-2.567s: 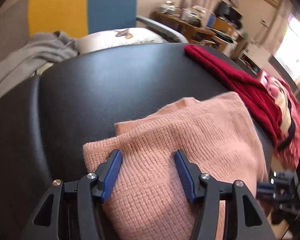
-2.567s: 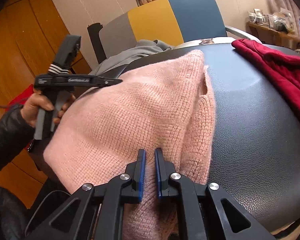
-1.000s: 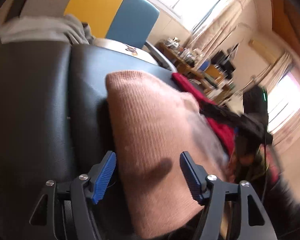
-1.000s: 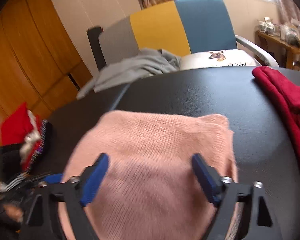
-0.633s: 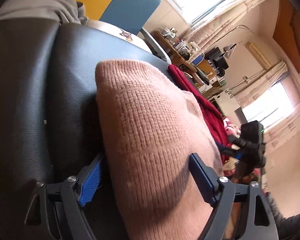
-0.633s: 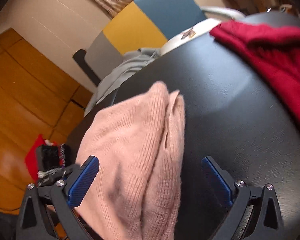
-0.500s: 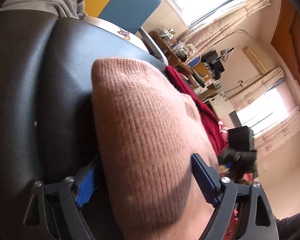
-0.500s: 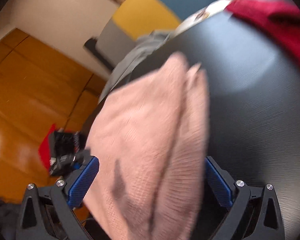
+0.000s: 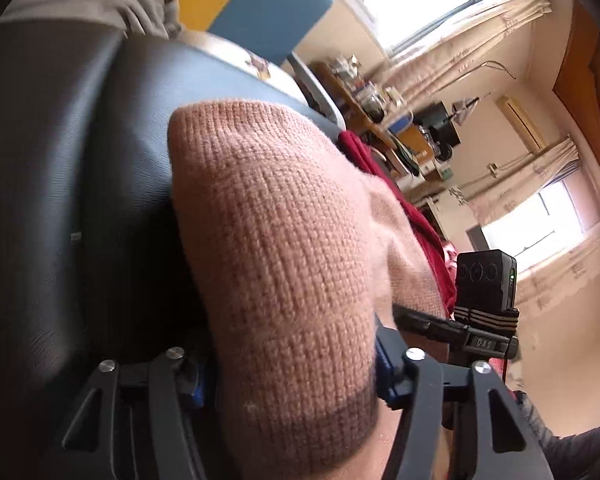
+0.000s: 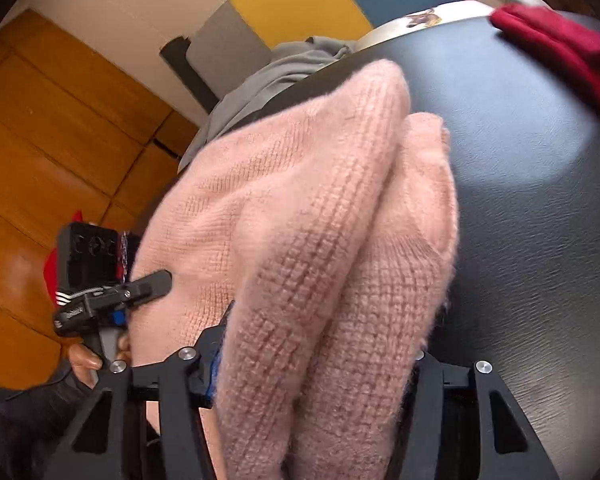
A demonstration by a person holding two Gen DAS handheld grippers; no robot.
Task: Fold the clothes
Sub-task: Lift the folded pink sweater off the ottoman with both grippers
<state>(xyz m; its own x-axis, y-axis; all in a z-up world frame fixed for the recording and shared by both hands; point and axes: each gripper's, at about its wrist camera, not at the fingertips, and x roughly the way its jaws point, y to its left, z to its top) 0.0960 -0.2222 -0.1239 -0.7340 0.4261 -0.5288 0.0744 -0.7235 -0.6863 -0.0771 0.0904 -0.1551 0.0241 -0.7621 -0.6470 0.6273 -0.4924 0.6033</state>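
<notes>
Left hand-held gripper (image 9: 296, 372) and right hand-held gripper (image 10: 316, 364): jaws wide, each straddling a near end of the folded pink sweater (image 10: 300, 208) – closed on the bundle or just around it, can't tell. Sweater lies thick and layered on the black worktop (image 10: 540, 200), red garment (image 10: 560, 44) far right. If lifting: bite through all layers, keep both ends level – loose knit sags.

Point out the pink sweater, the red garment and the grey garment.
pink sweater (image 9: 284, 248), left wrist view, folded knit top.
red garment (image 10: 560, 36), right wrist view, its thick edge.
grey garment (image 10: 268, 76), right wrist view, draped middle.
</notes>
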